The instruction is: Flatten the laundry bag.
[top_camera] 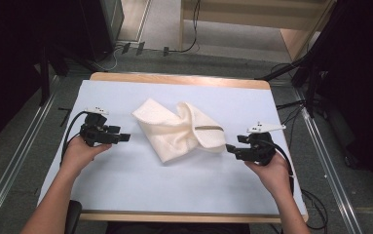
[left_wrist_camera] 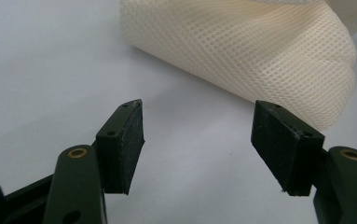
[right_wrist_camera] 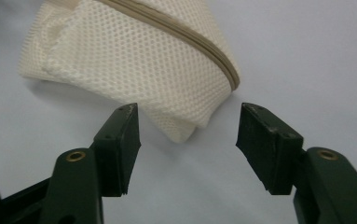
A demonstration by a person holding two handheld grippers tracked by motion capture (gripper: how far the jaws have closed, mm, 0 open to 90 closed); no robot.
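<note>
A cream mesh bag (top_camera: 179, 129) with a tan zipper lies crumpled and partly folded in the middle of the table. My left gripper (top_camera: 125, 138) is held level just left of it, jaws open and empty; in the left gripper view (left_wrist_camera: 197, 142) the bag's folded edge (left_wrist_camera: 260, 51) lies a little beyond the pads. My right gripper (top_camera: 229, 147) sits just right of the bag, jaws open with nothing pressed between them. In the right gripper view (right_wrist_camera: 188, 140) the bag's zippered corner (right_wrist_camera: 167, 74) lies just past the fingertips, apart from them.
The table is covered by a pale blue sheet (top_camera: 174, 180) with a wooden rim (top_camera: 179, 78). Dark stands and cables (top_camera: 310, 73) flank the table on the floor. Both forearms come in from the bottom edge.
</note>
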